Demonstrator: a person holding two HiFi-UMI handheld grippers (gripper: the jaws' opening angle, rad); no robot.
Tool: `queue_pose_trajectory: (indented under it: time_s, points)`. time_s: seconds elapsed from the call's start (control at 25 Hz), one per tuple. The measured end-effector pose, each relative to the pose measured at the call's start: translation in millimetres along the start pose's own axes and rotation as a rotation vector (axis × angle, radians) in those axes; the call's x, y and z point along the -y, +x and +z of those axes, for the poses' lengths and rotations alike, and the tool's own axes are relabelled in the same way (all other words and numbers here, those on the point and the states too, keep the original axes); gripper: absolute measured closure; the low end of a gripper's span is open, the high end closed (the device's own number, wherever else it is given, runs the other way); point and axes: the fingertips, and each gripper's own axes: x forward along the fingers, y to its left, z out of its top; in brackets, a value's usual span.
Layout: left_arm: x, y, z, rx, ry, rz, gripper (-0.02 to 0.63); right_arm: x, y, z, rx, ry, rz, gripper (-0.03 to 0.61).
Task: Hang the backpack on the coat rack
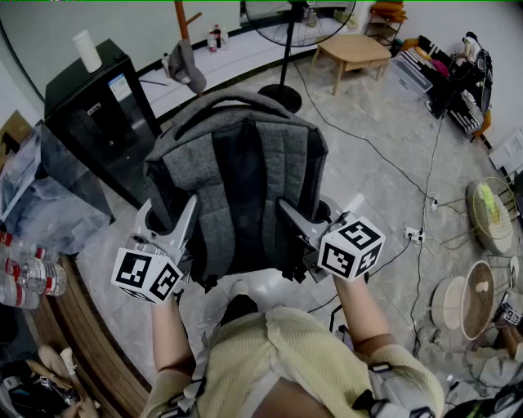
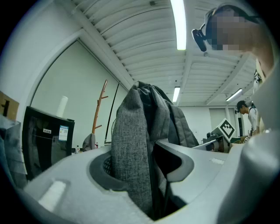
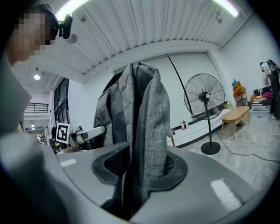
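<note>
I hold a grey backpack (image 1: 237, 175) up in front of me, its dark back panel and straps facing me. My left gripper (image 1: 170, 214) is shut on its left side and my right gripper (image 1: 317, 214) on its right side. In the left gripper view the grey fabric (image 2: 131, 144) runs down between the jaws of the left gripper (image 2: 142, 179). The right gripper view shows a fold of the backpack (image 3: 146, 127) pinched by the right gripper (image 3: 140, 173). The wooden coat rack (image 1: 185, 20) stands beyond the backpack, with a grey item (image 1: 188, 67) hanging on it. It also appears as the coat rack (image 2: 99, 109) at the left.
A black cabinet (image 1: 98, 114) with a white roll (image 1: 87, 51) on top stands at the left. A floor fan (image 1: 283, 77) and a low wooden table (image 1: 353, 49) are behind the rack. Cables (image 1: 384, 163) cross the floor. Water bottles (image 1: 33, 276) lie by a wooden counter edge (image 1: 78, 343).
</note>
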Motion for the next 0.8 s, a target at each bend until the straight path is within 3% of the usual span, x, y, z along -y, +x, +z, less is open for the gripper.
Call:
queue_pose_trajectory:
  time_s: [0.28,0.44,0.8]
  points:
    - [-10.7,-7.1,-6.9,0.012,-0.039,0.071,0.434,-5.3,6.5,-5.9,-0.028,-0.003,0.01,0.449]
    - [-50.5,-3.6,-5.7,0.016,-0.079,0.072,0.442,-11.7,43.7,0.5,-0.04,-0.03,-0.013,0.446]
    - [-112.7,-1.1,1.4,-0.022,-0.081,0.125,0.443,-23.0,106.4,5.1,-0.035,-0.027,0.016,0.437]
